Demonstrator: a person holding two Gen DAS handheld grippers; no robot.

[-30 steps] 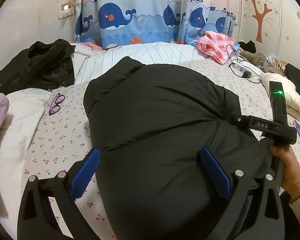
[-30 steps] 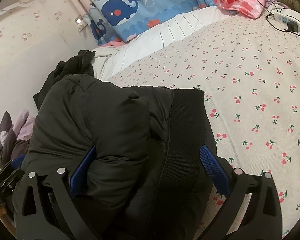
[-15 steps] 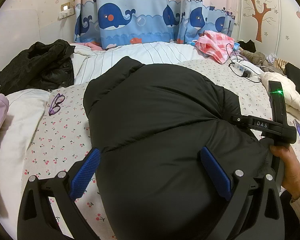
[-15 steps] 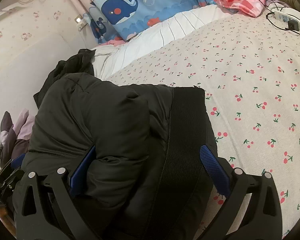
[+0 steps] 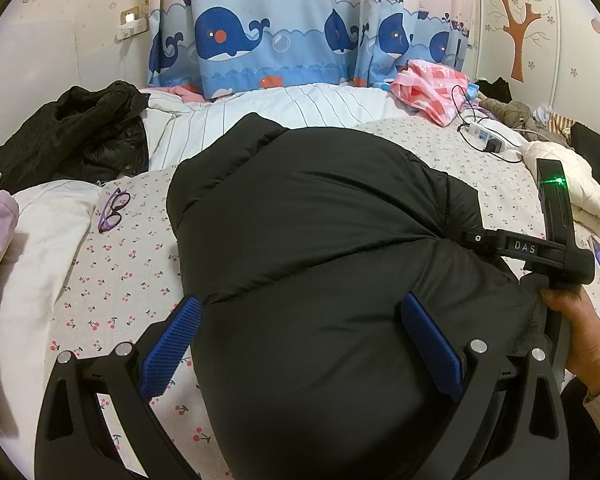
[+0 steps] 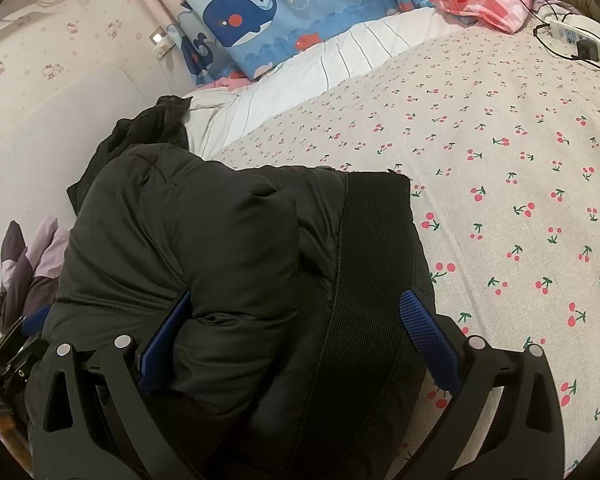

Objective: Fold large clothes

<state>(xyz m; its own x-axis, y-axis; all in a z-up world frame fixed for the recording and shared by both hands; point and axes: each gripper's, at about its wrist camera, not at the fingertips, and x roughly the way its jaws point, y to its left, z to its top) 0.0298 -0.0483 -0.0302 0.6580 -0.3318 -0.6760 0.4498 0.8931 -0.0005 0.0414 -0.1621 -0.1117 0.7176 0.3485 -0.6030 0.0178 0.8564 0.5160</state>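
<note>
A black puffer jacket [image 5: 320,220] lies folded into a thick bundle on the cherry-print bed sheet [image 5: 112,272]. My left gripper [image 5: 300,340] is open, its blue pads [image 5: 172,348] wide apart with the jacket's near edge bulging between them. In the right wrist view the same jacket [image 6: 204,232] shows its ribbed hem band [image 6: 372,260] on top. My right gripper [image 6: 296,336] is open too, straddling the bundle, and its left pad [image 6: 162,344] presses into the padding. A hand [image 5: 576,328] holds the right gripper's body [image 5: 556,240] at the jacket's right side.
Purple glasses [image 5: 114,210] lie on the sheet left of the jacket. Another black garment [image 5: 80,132] is heaped at the back left. A pink checked cloth [image 5: 432,88], a power strip with cables [image 5: 486,136] and a cream garment [image 5: 580,184] sit at the back right. Whale-print curtains hang behind.
</note>
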